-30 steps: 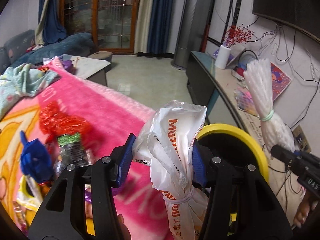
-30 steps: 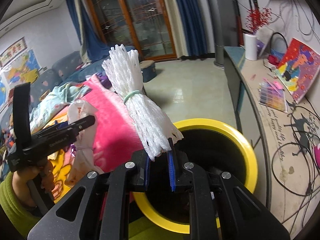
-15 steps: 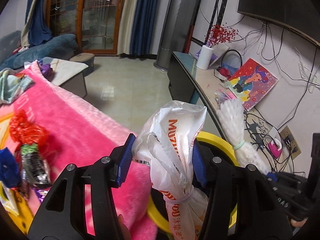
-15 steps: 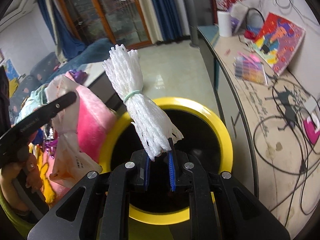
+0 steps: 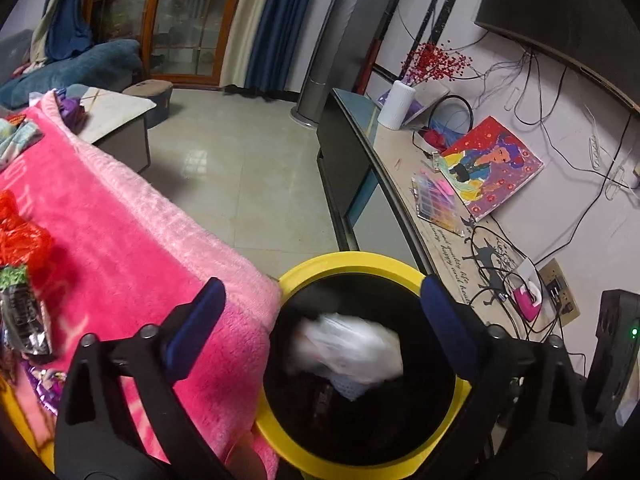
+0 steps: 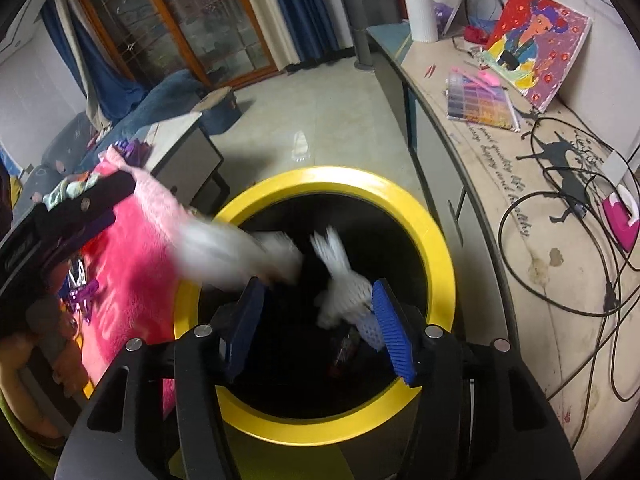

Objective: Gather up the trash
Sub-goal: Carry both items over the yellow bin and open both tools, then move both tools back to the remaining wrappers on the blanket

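A yellow-rimmed black trash bin (image 5: 304,276) (image 6: 436,240) stands between the pink blanket and the TV bench. My left gripper (image 5: 320,320) is open and empty above the bin. A white plastic bag (image 5: 352,348) (image 6: 228,248) is blurred, falling into the bin. My right gripper (image 6: 320,320) is open over the bin. A white foam net (image 6: 344,284) drops between its fingers, blurred. More trash lies on the blanket: a red wrapper (image 5: 20,236) and a dark snack packet (image 5: 20,316).
The pink blanket (image 5: 132,248) covers a table left of the bin. A bench (image 5: 436,216) on the right carries cables, a painting (image 5: 488,168), a bead box and a white vase. Tiled floor lies beyond the bin.
Both grippers moved over the bin and opened. The white bag left my left gripper and the foam net left my right gripper; both are falling into the bin.
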